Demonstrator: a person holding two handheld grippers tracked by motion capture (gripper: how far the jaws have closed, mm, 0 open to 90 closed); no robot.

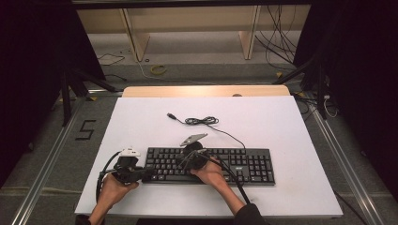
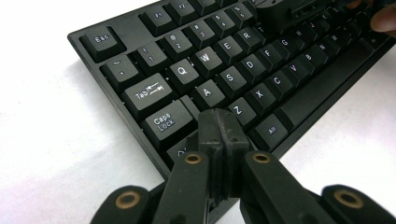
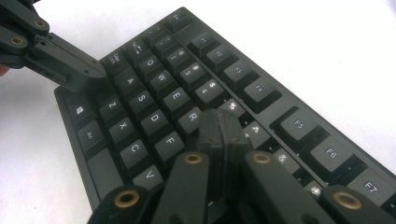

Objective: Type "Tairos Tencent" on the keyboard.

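Forearms enter from the bottom edge of the high view. Left tool (image 1: 143, 174) jaws together, nothing between, tip at the keyboard's (image 1: 244, 164) lower left corner; left gripper view puts the closed tip (image 2: 219, 135) over the keys just below Caps Lock, beside Z. Right tool (image 1: 184, 161) jaws also together, empty, over the left letter block; right gripper view shows its tip (image 3: 220, 133) by R. Black Acer keyboard lies flat at front-centre of the white bench (image 1: 281, 126), long axis left-right, key legends facing the person, numpad at right. Its USB cable (image 1: 206, 122) trails behind, coiled, plug pointing up-left.
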